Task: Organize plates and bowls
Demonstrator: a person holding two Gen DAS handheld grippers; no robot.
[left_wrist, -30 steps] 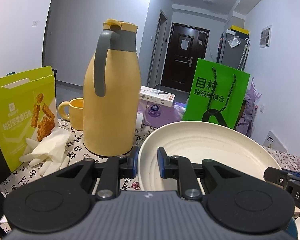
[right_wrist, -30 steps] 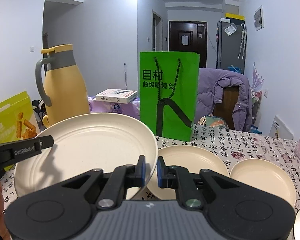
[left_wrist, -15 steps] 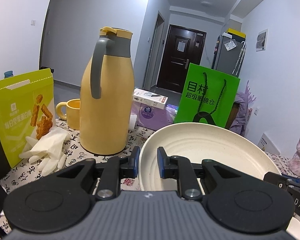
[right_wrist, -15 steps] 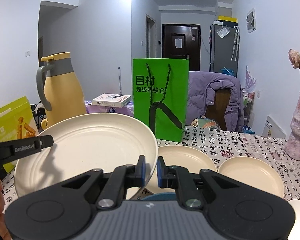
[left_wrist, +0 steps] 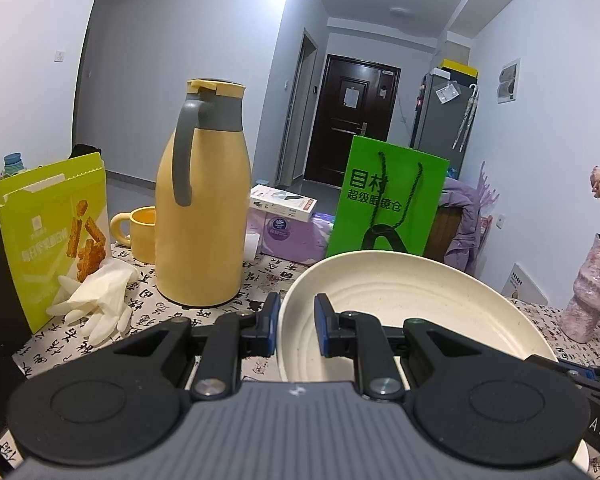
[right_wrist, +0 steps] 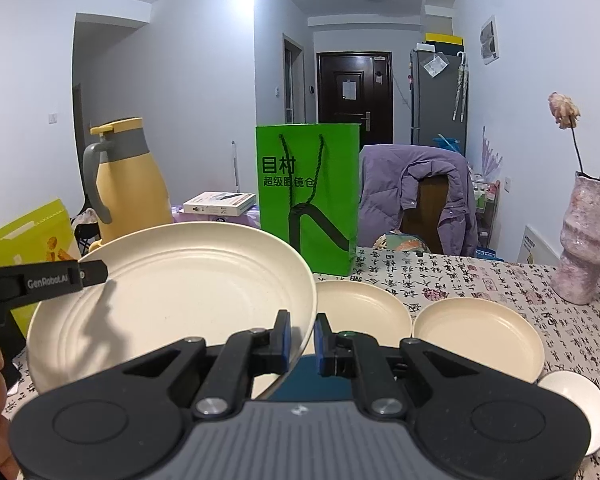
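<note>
A large cream plate [right_wrist: 172,300] is held in the air above the table, tilted. My left gripper [left_wrist: 296,330] is shut on its left rim; the plate [left_wrist: 412,312] fills the lower right of the left wrist view. My right gripper [right_wrist: 302,338] is shut on its right rim. Two smaller cream plates [right_wrist: 364,312] [right_wrist: 476,336] lie on the patterned tablecloth to the right. A white bowl [right_wrist: 576,408] sits at the lower right. Something dark blue [right_wrist: 312,380] shows under the right gripper.
A yellow thermos jug [left_wrist: 202,224], yellow mug [left_wrist: 138,232], snack box [left_wrist: 52,232] and white gloves [left_wrist: 96,300] stand at the left. A green paper bag [right_wrist: 308,196] stands behind the plates. A pink vase [right_wrist: 584,240] is at the far right.
Both grippers have risen with the large plate held between them; the table and the other plates now sit lower in view.
</note>
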